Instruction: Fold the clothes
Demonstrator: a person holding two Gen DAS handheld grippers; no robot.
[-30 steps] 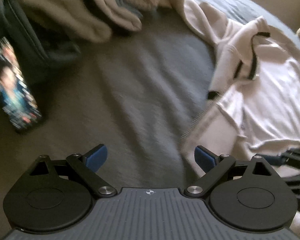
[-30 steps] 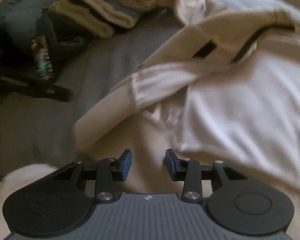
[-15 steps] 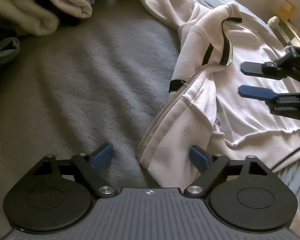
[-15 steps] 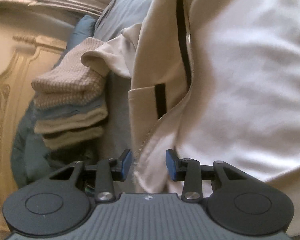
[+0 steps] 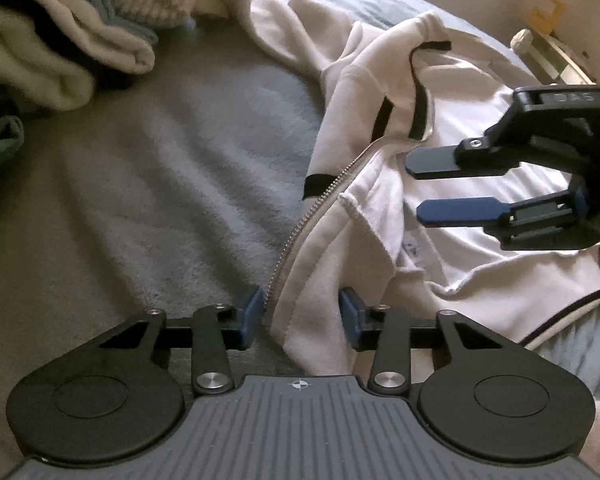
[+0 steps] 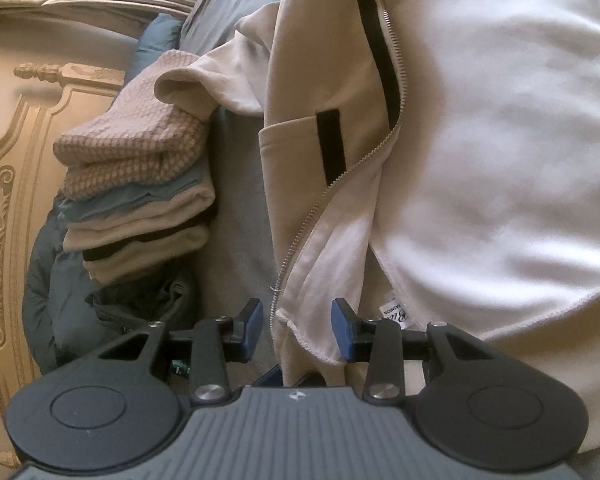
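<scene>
While the white zip jacket (image 5: 452, 216) lies spread over the grey bed cover (image 5: 172, 184), the left hand-held gripper (image 5: 302, 318) is closing its jaws around the jacket's near front edge beside the zipper (image 5: 300, 224); its blue pads do not yet press the cloth. To the right, the right hand-held gripper (image 5: 416, 186) hovers just above the jacket's inner lining, jaws parted and grasping nothing; in its own view the zipper edge passes between its pads (image 6: 342, 330). A stack of folded clothes (image 6: 140, 196) sits at the far left, touching a jacket sleeve (image 6: 204, 80).
</scene>
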